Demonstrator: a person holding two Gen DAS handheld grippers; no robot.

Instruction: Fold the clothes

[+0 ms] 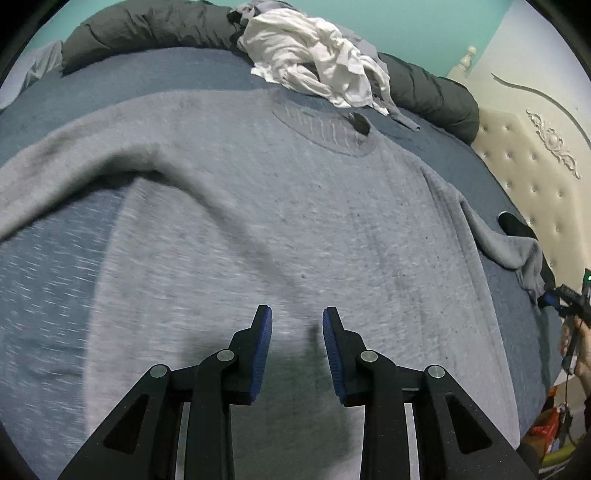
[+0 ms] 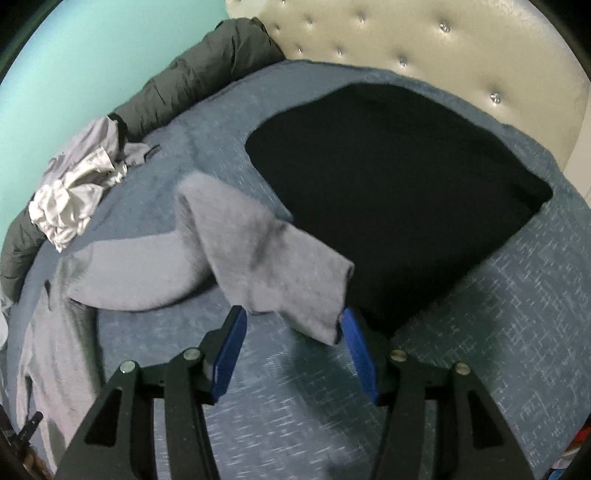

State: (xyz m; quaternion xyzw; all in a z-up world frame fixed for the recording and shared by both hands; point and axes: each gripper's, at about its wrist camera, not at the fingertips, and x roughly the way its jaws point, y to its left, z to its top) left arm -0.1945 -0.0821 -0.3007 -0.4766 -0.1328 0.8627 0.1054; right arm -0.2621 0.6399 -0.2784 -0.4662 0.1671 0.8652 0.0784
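Observation:
A light grey sweater (image 1: 295, 206) lies spread face up on the blue bedspread (image 1: 48, 280), collar toward the far side. My left gripper (image 1: 297, 317) is open and empty, hovering just above the sweater's lower body. In the right wrist view the sweater's sleeve (image 2: 258, 251) lies bent across the bedspread, its cuff (image 2: 325, 321) resting between the open fingers of my right gripper (image 2: 293, 317). The jaws stand wide apart and do not clamp the cuff. The right gripper also shows at the far right of the left wrist view (image 1: 569, 299).
A crumpled pile of white clothes (image 1: 314, 55) sits at the far edge, also in the right wrist view (image 2: 74, 192). A dark grey rolled duvet (image 1: 147, 29) lines the back. A folded black garment (image 2: 399, 192) lies by the tufted cream headboard (image 2: 406, 33).

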